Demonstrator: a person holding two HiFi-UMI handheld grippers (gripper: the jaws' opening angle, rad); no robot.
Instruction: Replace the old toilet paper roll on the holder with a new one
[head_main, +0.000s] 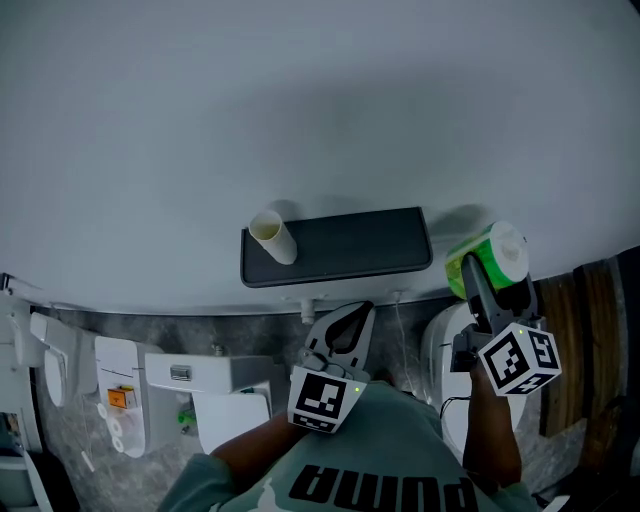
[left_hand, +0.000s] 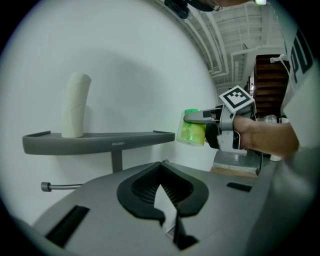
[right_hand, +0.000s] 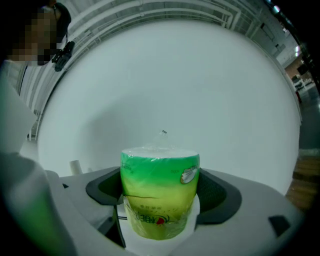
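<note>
1. The right gripper pinches the new toilet paper roll between its black pads, one pad on each side of the roll.
2. The roll is a plump white cylinder sealed in glossy plastic wrap, green at the top and fading to yellow-green lower down. It carries a small printed label, and a twisted tuft of film sticks up from the top.
3. In the head view the roll is held up in the air near the wall, just past the right end of the shelf and not touching it.
4. The left gripper has its jaws pressed together with nothing between them. It points toward the shelf from below.
5. The old cardboard tube, bare and off-white with a spiral seam, stands upright near the shelf's left end.
6. The shelf is a dark grey tray with a raised lip and rounded corners. It sits on a short post, and a thin metal bar juts out beneath it.
7. The wall behind is plain, smooth and pale.
8. Below are white bathroom fixtures against a mottled grey stone surface, and dark wooden slats stand at the right.
</note>
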